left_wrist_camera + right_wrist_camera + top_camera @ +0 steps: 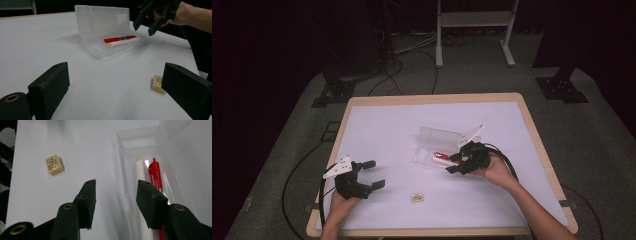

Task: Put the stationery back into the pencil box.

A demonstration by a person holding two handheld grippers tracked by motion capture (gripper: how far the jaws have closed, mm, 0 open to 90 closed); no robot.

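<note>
A clear plastic pencil case (pixel 428 159) lies with its lid up at the middle of the white table. A red pen (pixel 442 155) and a white pen (pixel 123 42) lie side by side in it. My right gripper (pixel 453 164) hovers at the case's right end, open, with nothing between its jaws. In the right gripper view its jaws (pixel 116 192) straddle the case's near wall, with the white pen (pixel 140 170) and red pen (pixel 155 172) just beyond. My left gripper (pixel 374 174) rests open at the front left. A small cream eraser (pixel 417 198) lies on the table between the hands.
The table's wooden rim (pixel 432 98) frames the white top. In the left gripper view the eraser (pixel 158 84) sits close to the right jaw. Stands and cables (pixel 412 55) are on the dark floor beyond the table.
</note>
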